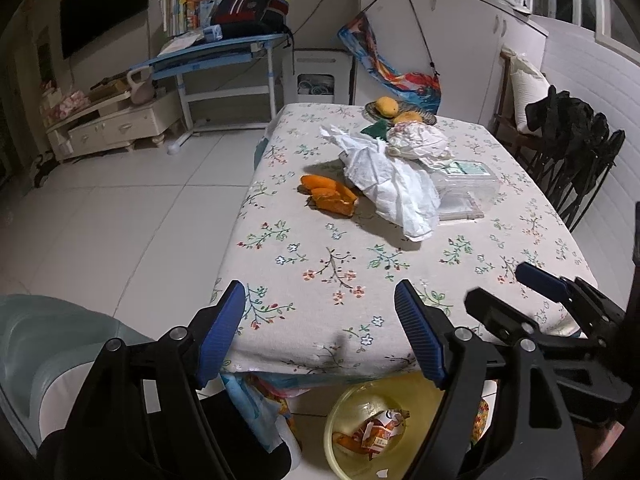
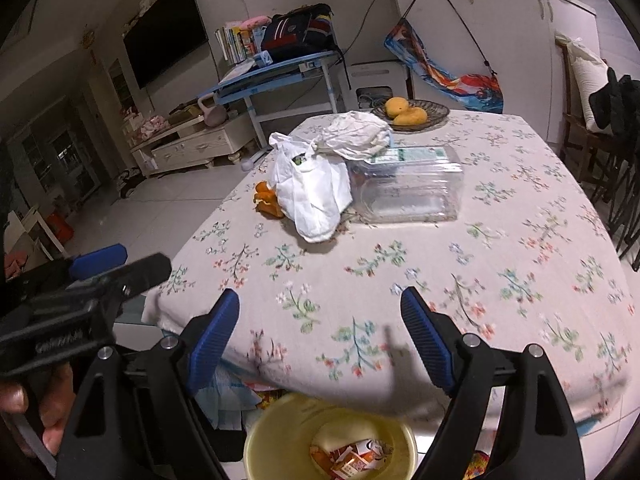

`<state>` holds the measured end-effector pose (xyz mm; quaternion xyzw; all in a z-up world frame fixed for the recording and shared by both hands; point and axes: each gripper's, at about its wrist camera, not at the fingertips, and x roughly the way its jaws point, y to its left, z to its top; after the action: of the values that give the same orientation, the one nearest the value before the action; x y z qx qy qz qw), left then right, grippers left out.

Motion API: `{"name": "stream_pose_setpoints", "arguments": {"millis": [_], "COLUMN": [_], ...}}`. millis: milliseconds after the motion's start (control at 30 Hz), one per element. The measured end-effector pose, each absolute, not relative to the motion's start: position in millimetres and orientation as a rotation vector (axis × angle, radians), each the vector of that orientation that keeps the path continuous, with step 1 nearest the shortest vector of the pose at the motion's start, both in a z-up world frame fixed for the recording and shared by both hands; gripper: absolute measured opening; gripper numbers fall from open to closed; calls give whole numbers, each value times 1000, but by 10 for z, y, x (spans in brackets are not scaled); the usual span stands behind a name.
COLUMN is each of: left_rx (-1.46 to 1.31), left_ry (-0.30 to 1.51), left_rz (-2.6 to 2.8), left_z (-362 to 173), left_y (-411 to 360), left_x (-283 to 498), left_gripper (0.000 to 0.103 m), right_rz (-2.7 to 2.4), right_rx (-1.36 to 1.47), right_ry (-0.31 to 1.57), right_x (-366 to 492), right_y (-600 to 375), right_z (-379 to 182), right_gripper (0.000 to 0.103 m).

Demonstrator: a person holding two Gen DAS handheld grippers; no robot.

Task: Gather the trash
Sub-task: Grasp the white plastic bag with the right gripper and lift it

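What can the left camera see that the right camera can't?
Only the left wrist view shows a pale green seat and most of the orange peel. Only the right wrist view shows the person's hand and the clear plastic box nearly unhidden. Both show the left hand-held gripper and right hand-held gripper, open and empty, the flowered tablecloth, white bag, mango basket and yellow bin with wrappers inside.

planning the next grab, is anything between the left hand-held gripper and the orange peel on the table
Nothing visible. Only bare floral tablecloth lies between the open left hand-held gripper and the orange peel. The white plastic bag sits beside the peel, to its right, not in front.
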<state>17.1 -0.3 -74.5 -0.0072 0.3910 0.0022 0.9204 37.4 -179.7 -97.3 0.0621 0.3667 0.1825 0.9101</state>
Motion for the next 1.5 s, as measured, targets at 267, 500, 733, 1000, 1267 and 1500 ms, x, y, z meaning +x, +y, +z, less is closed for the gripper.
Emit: {"name": "stream_pose_setpoints", "arguments": {"millis": [267, 500, 733, 1000, 1267, 1500], "left_rx": [-94, -143, -148, -123, -180, -229], "left_ry": [827, 837, 869, 904, 948, 957], "left_rz": [67, 112, 111, 78, 43, 73], "left_z": [-738, -702, -765, -812, -879, -947], "left_y": [299, 518, 553, 503, 441, 500], "left_x": [328, 509, 637, 920, 1361, 1452], "left_gripper": [79, 80, 81, 82, 82, 82], "right_rz": [368, 350, 370, 465, 437, 432], "right_rx": [128, 98, 118, 68, 102, 10], "right_ry": [775, 778, 829, 820, 883, 855], "right_x": [743, 1012, 1245, 929, 876, 1096], "right_y": [-1652, -1516, -1494, -1570, -1802, -1366], "right_z": [-1013, -1035, -1118, -915, -1022, -1105], "right_gripper": [80, 80, 34, 9, 17, 74]}}
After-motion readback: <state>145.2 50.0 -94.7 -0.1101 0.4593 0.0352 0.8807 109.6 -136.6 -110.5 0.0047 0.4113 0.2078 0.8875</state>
